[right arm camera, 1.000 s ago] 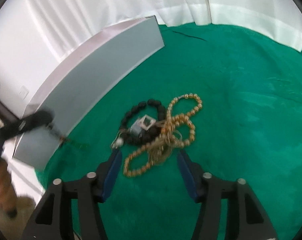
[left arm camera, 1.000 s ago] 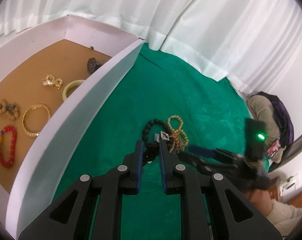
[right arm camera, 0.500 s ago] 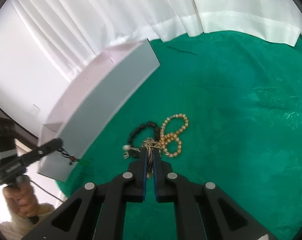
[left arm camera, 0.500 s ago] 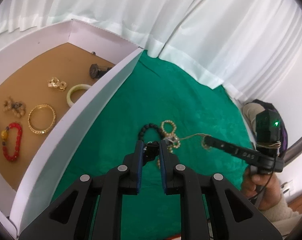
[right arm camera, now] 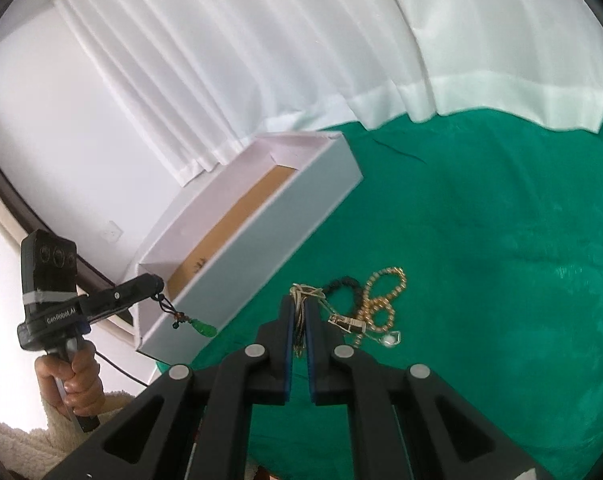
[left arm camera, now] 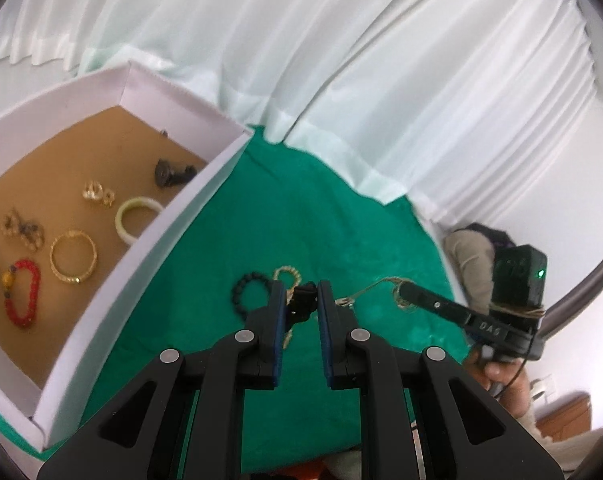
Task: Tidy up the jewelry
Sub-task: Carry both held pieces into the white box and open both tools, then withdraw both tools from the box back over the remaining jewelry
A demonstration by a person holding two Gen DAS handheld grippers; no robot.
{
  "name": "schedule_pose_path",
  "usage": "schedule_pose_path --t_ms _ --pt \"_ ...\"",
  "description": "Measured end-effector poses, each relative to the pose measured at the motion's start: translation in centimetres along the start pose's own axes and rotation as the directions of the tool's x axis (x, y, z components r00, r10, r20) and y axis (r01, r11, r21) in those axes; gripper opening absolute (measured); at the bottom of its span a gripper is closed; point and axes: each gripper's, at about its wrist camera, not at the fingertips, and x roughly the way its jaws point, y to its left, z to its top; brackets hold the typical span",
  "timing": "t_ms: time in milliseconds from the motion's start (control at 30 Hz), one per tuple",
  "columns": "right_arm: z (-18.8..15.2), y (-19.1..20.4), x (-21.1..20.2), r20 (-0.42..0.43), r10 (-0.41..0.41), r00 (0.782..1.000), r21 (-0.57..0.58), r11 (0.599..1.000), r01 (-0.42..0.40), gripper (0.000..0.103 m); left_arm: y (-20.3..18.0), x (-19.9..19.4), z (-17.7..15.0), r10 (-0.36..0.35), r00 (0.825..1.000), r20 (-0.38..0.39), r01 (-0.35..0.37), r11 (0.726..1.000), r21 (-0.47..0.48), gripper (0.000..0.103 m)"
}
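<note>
1. Left wrist view: left gripper [left arm camera: 299, 300] pitched down over the green cloth [left arm camera: 341, 220], fingers pinched on a black cord [left arm camera: 303, 300]. In the right wrist view that cord hangs from its tip with a green pendant [right arm camera: 203, 327] at the end, in front of the box's outer wall.
2. Right gripper [right arm camera: 299, 310], also pitched down, is closed on a bundle of thin gold chain [right arm camera: 305, 292]. The chain runs taut from its tip toward the left gripper in the left wrist view. A metal clasp [right arm camera: 347, 322] dangles beside the right finger.
3. Each gripper is gripped by a bare hand, cream fuzzy sleeve [right arm camera: 29, 436] on the left.
4. White box [left arm camera: 173, 248], brown floor, sits at the cloth's left edge. Counted inside: 1 red bead bracelet [left arm camera: 21, 300], 1 gold bangle [left arm camera: 73, 262], 1 pale green bangle [left arm camera: 135, 220], 1 small gold cluster [left arm camera: 97, 194], 1 brown-gold cluster [left arm camera: 23, 230], 1 dark metal piece [left arm camera: 171, 172]. Six in all.
5. On the cloth mid-area, near the box's long wall: 1 black bead bracelet [right arm camera: 343, 284] and 1 gold bead strand [right arm camera: 381, 296], touching, partly tangled with the chain.
6. White curtain [right arm camera: 261, 40] hems the far edge of the cloth. The box's near wall hides its floor from the right wrist view.
</note>
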Motion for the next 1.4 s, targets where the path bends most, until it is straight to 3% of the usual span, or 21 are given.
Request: schedule_pose_path --t_ms 167,333,467,667,867,1067,1167,1200,1267,1300,1333,1400 --pt "2.1 3.0 -0.6 0.018 0.031 0.999 -0.067 0.997 -0.03 0.005 0.0 -3.7 1.7 0.011 0.998 0.063 -0.011 1.0 -0.004 0.014" --pt "4.7 7.5 0.3 0.015 0.092 0.996 -0.16 0.983 -0.089 0.005 1.8 -8.3 3.7 0.135 0.982 0.133 -0.135 0.991 -0.009 0.014" --pt "6.8 12.1 2.4 -0.003 0.14 0.99 -0.245 0.96 -0.137 0.005 5.4 -10.1 5.0 0.293 0.947 0.135 -0.29 0.956 -0.038 0.014" --pt "8.1 18.9 6.8 -0.073 0.207 0.976 -0.335 0.916 -0.219 0.005 12.3 -9.4 5.8 0.452 0.89 0.062 -0.445 0.89 -0.101 0.014" --pt "5.5 24.0 14.4 -0.223 0.194 0.955 -0.394 0.878 -0.27 0.005 17.9 -7.8 5.9 0.511 0.859 -0.015 -0.508 0.849 -0.147 0.014" --pt "0.3 25.3 22.0 -0.371 0.093 0.924 -0.435 0.861 -0.262 0.005 22.5 -6.2 5.8 0.544 0.835 -0.082 -0.549 0.812 -0.199 0.014" --pt "-1.0 25.8 23.7 -0.408 0.048 0.912 -0.454 0.856 -0.248 0.006 23.1 -5.6 5.7 0.569 0.817 -0.098 -0.577 0.796 -0.185 0.015" --pt "-1.0 25.9 23.5 -0.404 0.037 0.914 -0.462 0.854 -0.239 0.008 23.2 -5.6 5.6 0.584 0.805 -0.103 -0.593 0.785 -0.181 0.018" --pt "-0.2 26.3 22.4 -0.383 0.044 0.923 -0.472 0.849 -0.236 0.032 23.2 -5.9 5.5 0.596 0.796 -0.105 -0.604 0.773 -0.193 0.039" --pt "0.3 26.3 21.6 -0.366 0.06 0.929 -0.47 0.849 -0.24 0.053 22.9 -6.3 5.4 0.6 0.795 -0.092 -0.605 0.771 -0.197 0.055" --pt "0.8 26.4 20.8 -0.343 0.079 0.936 -0.469 0.849 -0.244 0.057 22.5 -6.7 5.4 0.606 0.791 -0.077 -0.608 0.769 -0.195 0.065" --pt "2.1 26.6 18.3 -0.285 0.109 0.952 -0.483 0.842 -0.241 0.057 21.5 -7.3 5.3 0.619 0.784 -0.052 -0.617 0.766 -0.181 0.072"
